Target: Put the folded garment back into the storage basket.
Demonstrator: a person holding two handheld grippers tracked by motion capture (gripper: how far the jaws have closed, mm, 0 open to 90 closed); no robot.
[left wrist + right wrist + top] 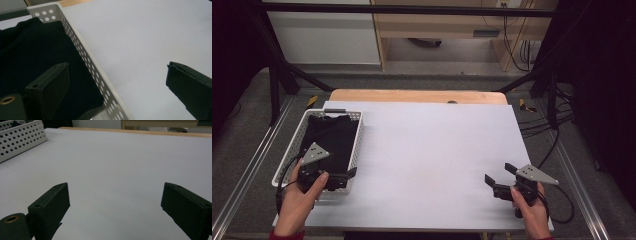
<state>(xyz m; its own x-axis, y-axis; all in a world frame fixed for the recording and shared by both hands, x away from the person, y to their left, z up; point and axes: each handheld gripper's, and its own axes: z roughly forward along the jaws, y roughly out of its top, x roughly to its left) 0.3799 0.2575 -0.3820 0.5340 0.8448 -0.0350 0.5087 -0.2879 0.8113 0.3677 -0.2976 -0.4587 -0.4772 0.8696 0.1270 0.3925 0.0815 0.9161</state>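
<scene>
Your left gripper [343, 176] sits at the near end of the white perforated basket [357, 142], jaws wide apart, gripping nothing. In the left gripper view one jaw hangs over the black cloth [32, 55] inside the basket, the other jaw is outside, over the bare white worktop [140, 42], so the basket's side wall [90, 65] runs between the jaws. The cloth fills most of the basket and lies folded, flat. Your left hand [302, 202] wraps the gripper body from behind. Well off to the right, your right gripper [499, 177] is over the near right part of the worktop [427, 150], jaws spread, empty. Ahead of it there is plain white sheet; the basket's corner [20, 140] shows far off to its upper left. Your right hand [529, 212] holds it near the worktop's front edge.
</scene>
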